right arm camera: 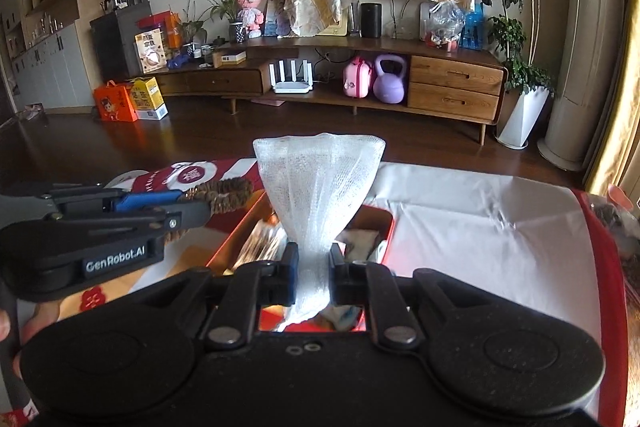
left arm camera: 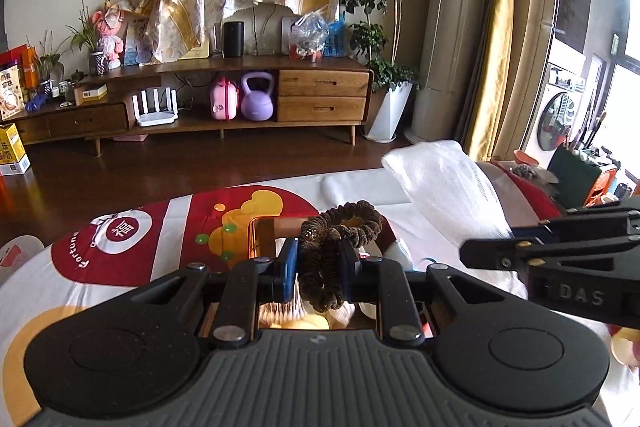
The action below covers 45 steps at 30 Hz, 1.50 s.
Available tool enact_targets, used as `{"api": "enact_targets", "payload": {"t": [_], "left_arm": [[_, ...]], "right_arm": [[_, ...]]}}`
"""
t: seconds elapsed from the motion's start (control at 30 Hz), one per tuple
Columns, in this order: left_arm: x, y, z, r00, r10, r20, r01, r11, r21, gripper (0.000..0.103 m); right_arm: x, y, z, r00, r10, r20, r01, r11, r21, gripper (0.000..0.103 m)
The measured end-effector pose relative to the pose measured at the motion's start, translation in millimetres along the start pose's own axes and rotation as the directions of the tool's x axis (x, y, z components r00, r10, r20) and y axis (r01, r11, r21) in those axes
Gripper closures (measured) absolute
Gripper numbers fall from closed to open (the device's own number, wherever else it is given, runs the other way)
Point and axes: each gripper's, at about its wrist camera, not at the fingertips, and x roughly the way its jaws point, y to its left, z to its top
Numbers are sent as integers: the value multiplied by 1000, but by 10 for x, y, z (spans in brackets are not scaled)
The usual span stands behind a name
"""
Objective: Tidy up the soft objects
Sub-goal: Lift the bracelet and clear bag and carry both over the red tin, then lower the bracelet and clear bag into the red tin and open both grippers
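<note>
The left gripper [left arm camera: 318,261] is pinching a brown hair scrunchie [left arm camera: 340,227] between its blue pads, the jaws standing nearly together with the ruffled loop bulging above and drooping below them. The right gripper [right arm camera: 314,265] is squeezing a white mesh cloth [right arm camera: 318,179] at its narrow waist; its jaws are standing close, and the cloth is fanning out wide above them and trailing a little below. Both grippers are hanging over an open red tin [right arm camera: 384,227] sitting on a table spread with a red and white cloth [right arm camera: 480,227], the left one to the left of the right one. In the left wrist view the white mesh cloth is showing at the right, with the right gripper just under it. Paper-like contents are lying inside the tin.
</note>
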Motion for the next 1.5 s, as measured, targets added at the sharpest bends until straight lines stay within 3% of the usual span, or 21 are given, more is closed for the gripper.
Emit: {"api": "enact_targets", "payload": {"t": [0.37, 0.77, 1.13, 1.4, 1.5], "left_arm": [[735, 121, 63, 996, 12, -84, -13, 1000, -21, 82], [1373, 208, -103, 986, 11, -164, -17, 999, -33, 82], [1550, 184, -237, 979, -14, -203, 9, 1000, -23, 82], [1590, 216, -266, 974, -18, -224, 8, 999, -45, 81], [1562, 231, -271, 974, -29, -226, 16, 998, -60, 74]], "right_arm": [[755, -130, -33, 996, -33, -87, 36, 999, 26, 89], [1185, -177, -277, 984, -65, -168, 70, 997, 26, 89], [1295, -196, -391, 980, -62, -189, 68, 997, 25, 88], [1252, -150, -375, 982, -74, -174, 74, 997, -8, 76], [1214, -143, -378, 983, -68, -169, 69, 998, -1, 71]]}}
